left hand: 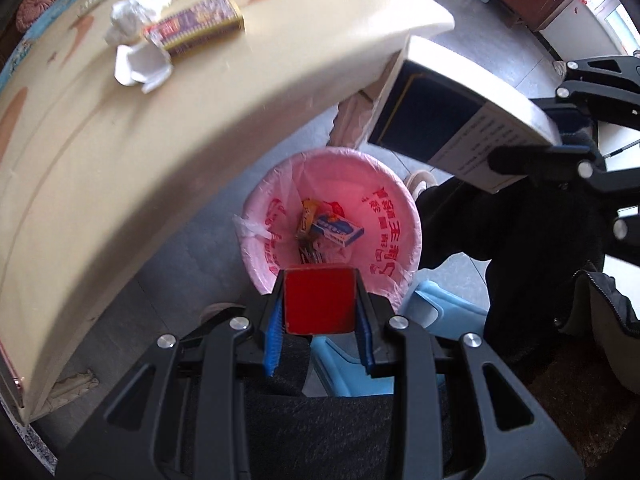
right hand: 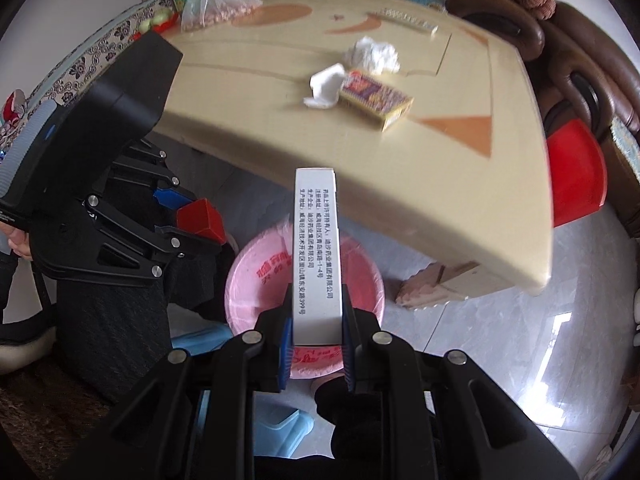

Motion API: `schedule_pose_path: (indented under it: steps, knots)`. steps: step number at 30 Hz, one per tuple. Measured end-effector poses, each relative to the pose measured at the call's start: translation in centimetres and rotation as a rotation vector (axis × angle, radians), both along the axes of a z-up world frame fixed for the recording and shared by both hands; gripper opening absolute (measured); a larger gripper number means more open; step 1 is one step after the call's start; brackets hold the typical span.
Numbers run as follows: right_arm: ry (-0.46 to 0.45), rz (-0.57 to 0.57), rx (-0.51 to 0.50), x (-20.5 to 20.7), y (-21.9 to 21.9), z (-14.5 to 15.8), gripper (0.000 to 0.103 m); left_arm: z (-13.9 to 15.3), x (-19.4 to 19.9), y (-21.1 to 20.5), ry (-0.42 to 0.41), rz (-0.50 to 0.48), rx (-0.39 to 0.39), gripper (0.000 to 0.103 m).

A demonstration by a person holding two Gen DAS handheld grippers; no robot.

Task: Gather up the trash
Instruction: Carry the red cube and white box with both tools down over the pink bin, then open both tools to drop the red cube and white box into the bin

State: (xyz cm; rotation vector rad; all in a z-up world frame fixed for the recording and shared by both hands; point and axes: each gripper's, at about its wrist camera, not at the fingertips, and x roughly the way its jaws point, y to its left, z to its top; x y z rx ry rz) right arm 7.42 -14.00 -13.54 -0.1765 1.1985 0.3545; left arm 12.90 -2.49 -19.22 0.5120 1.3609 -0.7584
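Observation:
My left gripper (left hand: 319, 312) is shut on a small red box (left hand: 319, 301) and points down over a pink-lined trash bin (left hand: 400, 216) on the floor. Small boxes and wrappers (left hand: 328, 230) lie in the bin. My right gripper (right hand: 316, 332) is shut on a long white carton with printed text (right hand: 316, 248), held above the same bin (right hand: 256, 296). The left wrist view shows that carton (left hand: 460, 128) at the right. On the cream table (left hand: 120, 168) lie a purple-and-yellow box (left hand: 196, 24), a crumpled tissue (left hand: 138, 6) and a white paper scrap (left hand: 140, 66).
A light blue plastic stool (left hand: 436, 312) stands beside the bin, by a person's dark-clad legs (left hand: 520, 240). A red stool (right hand: 576, 172) and a brown sofa (right hand: 580, 60) sit past the table's right end. A plastic bag and jars (right hand: 212, 0) stand at its far left corner.

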Motion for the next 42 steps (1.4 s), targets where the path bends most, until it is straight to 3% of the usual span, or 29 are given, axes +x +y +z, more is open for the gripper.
schedule_pose_path:
  steps: [10,24,34,40,42]
  knots:
    - [0.124,0.001,0.022,1.9,-0.1,-6.9,0.02,-6.1,1.2,-0.9,0.125,0.024,0.004,0.03]
    - [0.26,0.0,0.032,3.8,-0.7,-13.4,0.02,-11.4,2.2,-2.5,0.212,0.008,0.07,0.03]
    - [0.324,0.033,0.031,4.0,0.1,-15.6,0.02,-15.1,2.1,-2.9,0.291,-0.014,0.143,0.03]
    - [0.341,0.054,0.024,3.8,0.5,-16.6,0.02,-16.1,1.9,-3.2,0.292,-0.035,0.183,0.03]
    - [0.334,0.062,0.009,3.7,0.7,-16.7,0.023,-16.2,2.0,-3.2,0.3,-0.037,0.197,0.042]
